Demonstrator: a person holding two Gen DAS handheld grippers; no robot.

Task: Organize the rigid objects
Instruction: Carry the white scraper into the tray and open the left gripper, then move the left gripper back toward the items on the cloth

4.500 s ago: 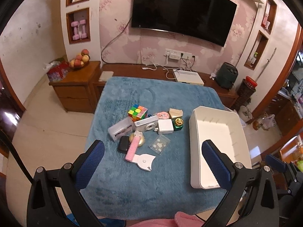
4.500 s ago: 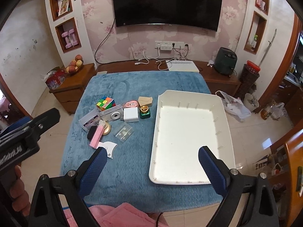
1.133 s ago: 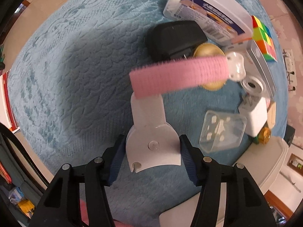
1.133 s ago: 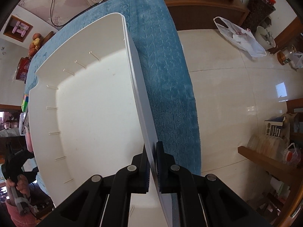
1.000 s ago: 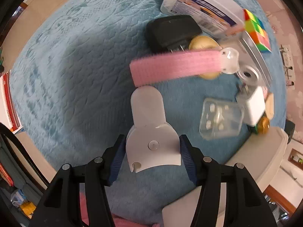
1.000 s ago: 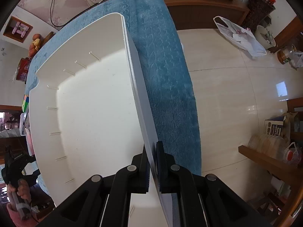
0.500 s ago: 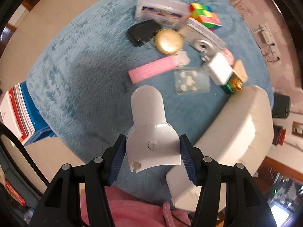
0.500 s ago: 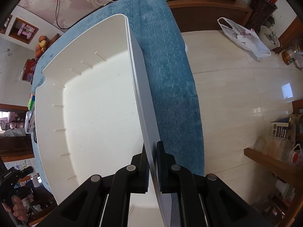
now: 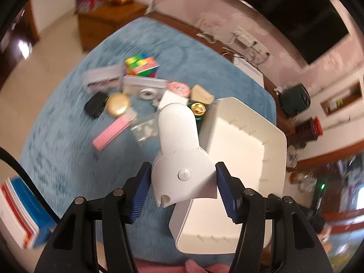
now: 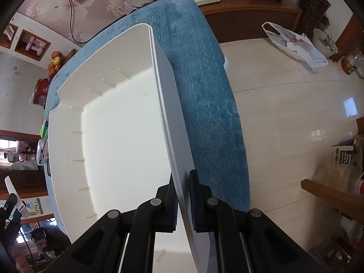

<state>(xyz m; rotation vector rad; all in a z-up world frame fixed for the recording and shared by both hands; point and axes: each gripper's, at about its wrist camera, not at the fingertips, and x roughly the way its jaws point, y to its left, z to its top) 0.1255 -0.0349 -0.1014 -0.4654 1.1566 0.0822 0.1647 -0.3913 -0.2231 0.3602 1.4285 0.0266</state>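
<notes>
Step in hand looks like carrying: the left gripper (image 9: 183,191) is squeezing a white scraper (image 9: 179,154) and holding it above the blue worktop (image 9: 68,154), beside the white bin (image 9: 248,159). The right gripper (image 10: 182,201) is pinching the bin's side wall. Next, the scraper needs moving over the bin and letting go

White bin (image 10: 118,136) interior lies open; clutter (image 9: 141,91) crowds the blanket (image 9: 68,159) beside it.
</notes>
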